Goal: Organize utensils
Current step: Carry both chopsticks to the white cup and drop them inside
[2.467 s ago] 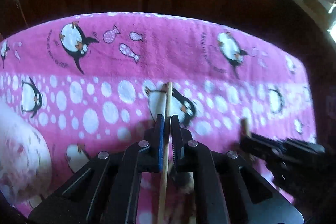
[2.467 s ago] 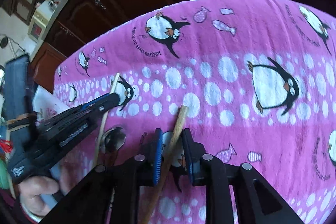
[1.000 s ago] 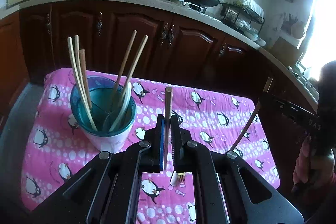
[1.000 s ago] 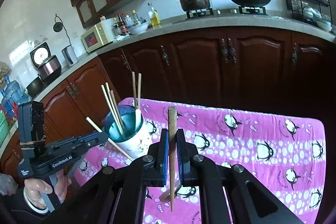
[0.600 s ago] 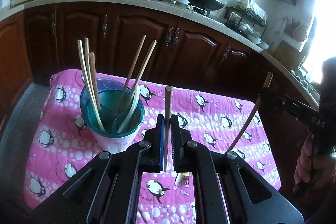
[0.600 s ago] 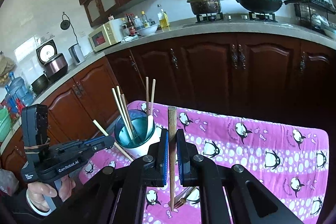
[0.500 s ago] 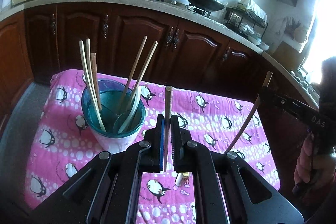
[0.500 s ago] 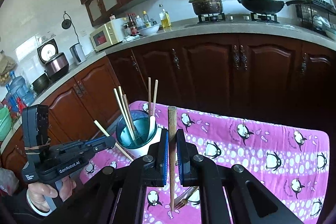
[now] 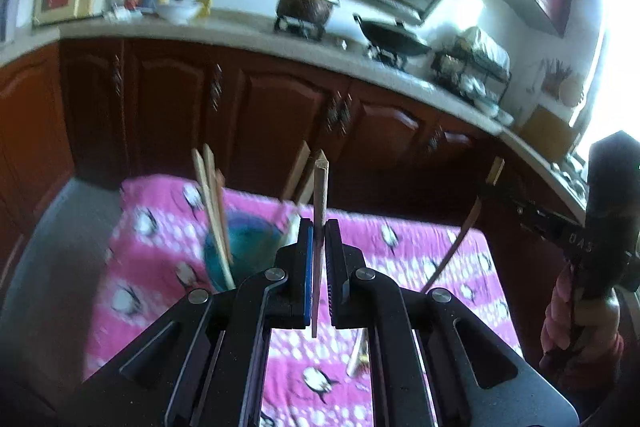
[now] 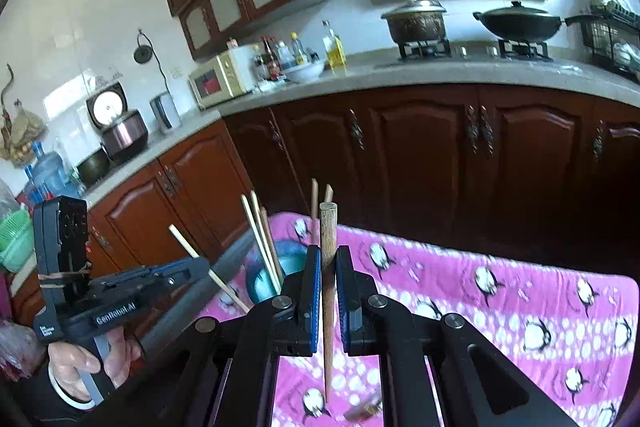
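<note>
My left gripper [image 9: 318, 225] is shut on a pale wooden chopstick [image 9: 320, 183] that stands nearly upright between the pads. Just behind its fingers sits a teal cup [image 9: 240, 247] holding several chopsticks. My right gripper [image 10: 328, 253] is shut on a darker brown chopstick [image 10: 328, 227], also upright, with the teal cup [image 10: 264, 273] to the left of its fingers. Each view shows the other gripper: the right gripper [image 9: 524, 209] with its chopstick [image 9: 460, 239] slanting down, and the left gripper [image 10: 160, 279] with its pale chopstick [image 10: 192, 247], held by a hand [image 10: 80, 359].
A pink penguin-print cloth [image 10: 500, 307] covers the table. A fork [image 9: 358, 351] lies on the cloth below the left gripper, and a utensil end [image 10: 364, 411] shows under the right one. Dark wooden cabinets [image 10: 440, 155] and a counter with a stove stand behind.
Both grippers have risen, each still holding its chopstick. The cup now sits lower in both views, close behind the fingers. The left wrist view has gone blurry.
</note>
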Motion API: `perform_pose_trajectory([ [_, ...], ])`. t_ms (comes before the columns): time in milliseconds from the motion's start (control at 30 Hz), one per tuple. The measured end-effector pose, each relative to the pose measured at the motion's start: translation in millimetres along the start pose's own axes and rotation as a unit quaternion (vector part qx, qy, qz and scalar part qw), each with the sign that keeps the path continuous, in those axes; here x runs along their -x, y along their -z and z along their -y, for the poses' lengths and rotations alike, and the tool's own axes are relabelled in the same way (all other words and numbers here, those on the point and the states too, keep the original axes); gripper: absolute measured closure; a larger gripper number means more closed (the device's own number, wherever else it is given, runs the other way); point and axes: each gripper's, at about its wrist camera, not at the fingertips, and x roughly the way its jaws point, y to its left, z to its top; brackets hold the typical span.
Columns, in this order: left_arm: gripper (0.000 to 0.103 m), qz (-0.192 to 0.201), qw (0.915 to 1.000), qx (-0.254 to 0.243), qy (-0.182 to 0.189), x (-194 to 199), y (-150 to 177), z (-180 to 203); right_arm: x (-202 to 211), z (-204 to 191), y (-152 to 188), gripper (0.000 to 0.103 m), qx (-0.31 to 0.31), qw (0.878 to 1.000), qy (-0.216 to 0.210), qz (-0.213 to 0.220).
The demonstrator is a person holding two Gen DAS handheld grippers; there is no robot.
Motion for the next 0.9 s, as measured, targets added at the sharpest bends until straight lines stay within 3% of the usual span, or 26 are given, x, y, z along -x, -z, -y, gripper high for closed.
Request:
perform_pose_trajectory([
  [200, 0.098, 0.034, 0.9987, -0.006, -0.038, 11, -33, -19, -11, -17, -36, 0.096, -0.006, 0.999, -0.021, 0.037],
  [500, 0.098, 0.017, 0.9961, -0.008, -0.087, -25, -28, -45, -66, -37, -47, 0.096, 0.005, 0.998, -0.001, 0.058],
  [667, 0.098, -0.011, 0.9950, -0.003, -0.099, -52, -11, -53, -102, -27, -28, 0.096, -0.018, 0.999, 0.008, 0.035],
  [900, 0.098, -0.041, 0.9937, 0.011, -0.104, -80, 8, -62, -146, -7, 0, 0.096, -0.052, 0.998, -0.003, -0.035],
])
